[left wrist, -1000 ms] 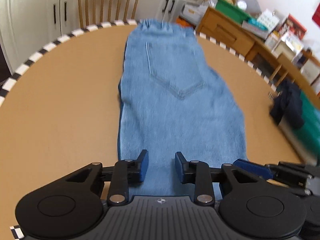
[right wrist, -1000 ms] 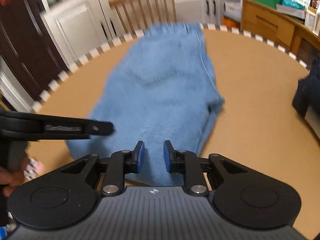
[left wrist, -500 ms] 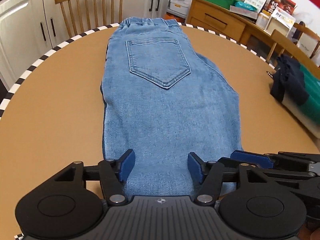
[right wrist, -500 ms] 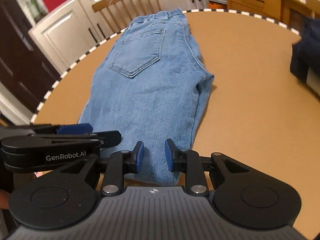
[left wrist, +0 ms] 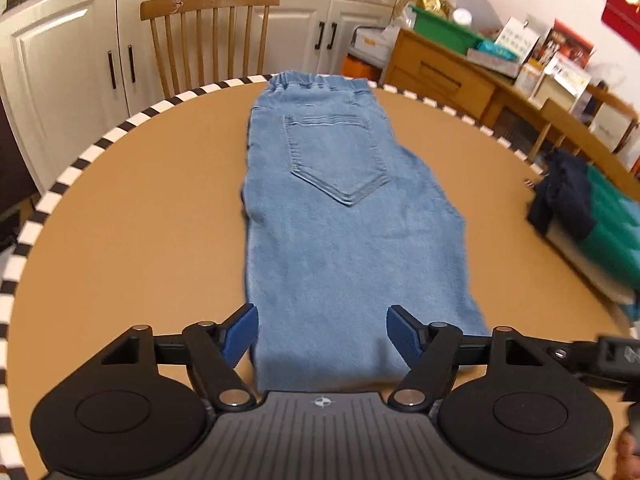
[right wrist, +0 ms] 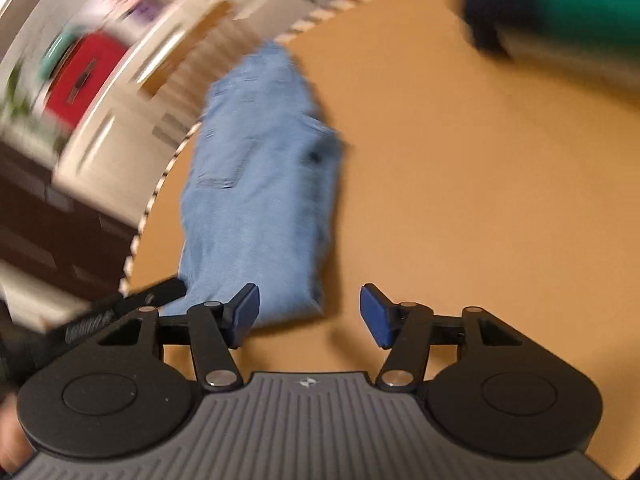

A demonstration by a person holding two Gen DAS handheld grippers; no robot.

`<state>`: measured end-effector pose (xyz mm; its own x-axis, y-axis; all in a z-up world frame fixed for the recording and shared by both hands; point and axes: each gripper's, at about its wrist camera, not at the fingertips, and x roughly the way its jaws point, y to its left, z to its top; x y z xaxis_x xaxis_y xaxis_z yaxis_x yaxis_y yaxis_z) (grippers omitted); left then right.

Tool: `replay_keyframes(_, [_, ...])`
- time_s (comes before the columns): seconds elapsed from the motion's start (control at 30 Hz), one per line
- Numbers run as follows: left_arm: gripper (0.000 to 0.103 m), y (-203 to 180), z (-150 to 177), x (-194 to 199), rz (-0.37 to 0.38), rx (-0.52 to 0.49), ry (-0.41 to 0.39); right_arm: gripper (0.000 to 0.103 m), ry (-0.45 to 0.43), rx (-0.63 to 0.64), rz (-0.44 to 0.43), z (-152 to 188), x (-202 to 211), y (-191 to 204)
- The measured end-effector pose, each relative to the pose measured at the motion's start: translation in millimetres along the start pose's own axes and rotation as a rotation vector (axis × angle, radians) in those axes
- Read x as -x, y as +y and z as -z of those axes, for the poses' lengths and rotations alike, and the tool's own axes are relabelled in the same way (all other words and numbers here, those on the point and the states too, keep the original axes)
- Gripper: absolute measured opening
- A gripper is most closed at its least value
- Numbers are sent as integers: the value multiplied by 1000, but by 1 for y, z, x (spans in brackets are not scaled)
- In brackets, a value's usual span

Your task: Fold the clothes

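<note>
Light blue jeans [left wrist: 344, 216] lie folded lengthwise on the round brown table [left wrist: 132, 216], back pocket up, elastic waistband at the far edge. My left gripper [left wrist: 322, 334] is open and empty, its blue pads straddling the near folded end of the jeans. In the blurred right wrist view the jeans [right wrist: 260, 184] lie ahead to the left. My right gripper [right wrist: 308, 312] is open and empty, just right of their near end, over bare table. The left gripper's arm [right wrist: 120, 308] shows at its left.
A dark blue garment [left wrist: 564, 196] lies on a green and white stack [left wrist: 608, 224] at the table's right edge. A wooden chair [left wrist: 208, 36] stands behind the table before white cabinets. A cluttered wooden sideboard [left wrist: 452, 76] is at back right.
Both grippers have opened wide and let go of the jeans' near end. The right gripper has swung to the right and tilted, its view now blurred.
</note>
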<state>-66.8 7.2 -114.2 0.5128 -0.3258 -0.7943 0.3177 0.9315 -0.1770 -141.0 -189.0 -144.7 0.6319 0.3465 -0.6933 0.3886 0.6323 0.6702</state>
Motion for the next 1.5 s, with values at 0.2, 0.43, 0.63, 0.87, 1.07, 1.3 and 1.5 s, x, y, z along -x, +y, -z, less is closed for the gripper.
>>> replay_keyframes(0.2, [69, -12, 3, 1, -2, -24, -35, 57, 69, -334, -138, 0, -18, -42])
replay_keyframes(0.43, [63, -6, -1, -35, -7, 19, 92, 55, 107, -509, -199, 1, -43, -48])
replay_keyframes(0.63, [63, -8, -2, -35, -6, -13, 113, 52, 112, -543, -211, 0, -60, -41])
replay_keyframes(0.87, [62, -1, -2, -34, 28, -2, 113, 51, 109, -461, -218, -11, -70, -35])
replay_keyframes(1.07, [62, 1, -2, -35, 40, -9, 104, 16, 65, -343, -122, -10, -70, -21])
replay_keyframes(1.3, [78, 59, -9, 7, 240, 347, 85, 14, 64, -389, -282, -22, -53, -8])
replay_keyframes(1.5, [82, 112, 34, 5, 463, 903, 129, 14, 71, -411, -323, -37, -46, 1])
